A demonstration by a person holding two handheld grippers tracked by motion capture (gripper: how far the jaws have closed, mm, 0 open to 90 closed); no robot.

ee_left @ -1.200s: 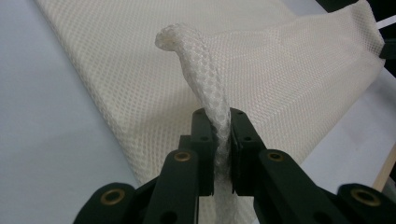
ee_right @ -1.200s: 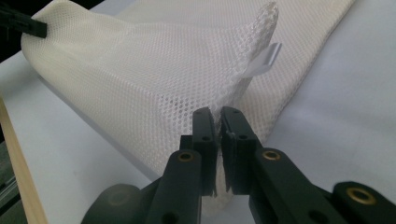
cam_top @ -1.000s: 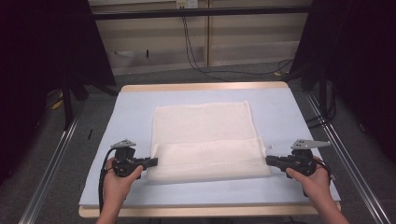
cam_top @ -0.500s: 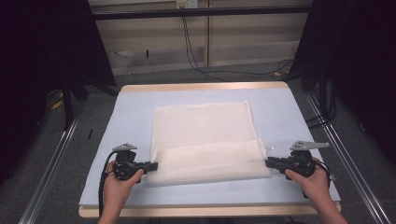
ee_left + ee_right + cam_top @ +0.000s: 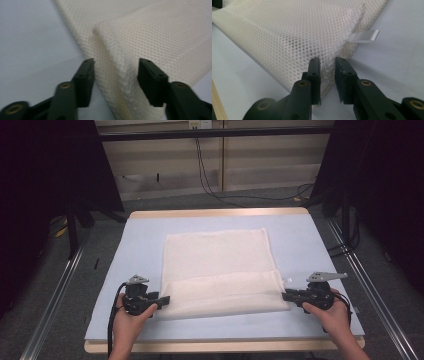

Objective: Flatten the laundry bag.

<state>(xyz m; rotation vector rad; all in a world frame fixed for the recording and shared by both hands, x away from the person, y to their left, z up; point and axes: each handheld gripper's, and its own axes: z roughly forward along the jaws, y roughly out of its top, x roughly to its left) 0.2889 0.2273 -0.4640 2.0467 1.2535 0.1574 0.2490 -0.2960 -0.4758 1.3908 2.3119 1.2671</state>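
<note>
On the blue table [image 5: 140, 240], both hands low — left gripper [image 5: 162, 300] just opened, right gripper [image 5: 286, 295] loosening off the mesh cloth [image 5: 220, 270].

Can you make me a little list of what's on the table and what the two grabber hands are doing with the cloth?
table: light blue mat on a wooden board
cloth: cream mesh cloth, near edge folded over onto itself
tag: small white tag poking out at the fold
left gripper: jaws have just been opening, folded corner between them, pads apart from it
right gripper: jaws have just been opening a little, mesh edge between them
hands: both at the near edge of the cloth
</note>
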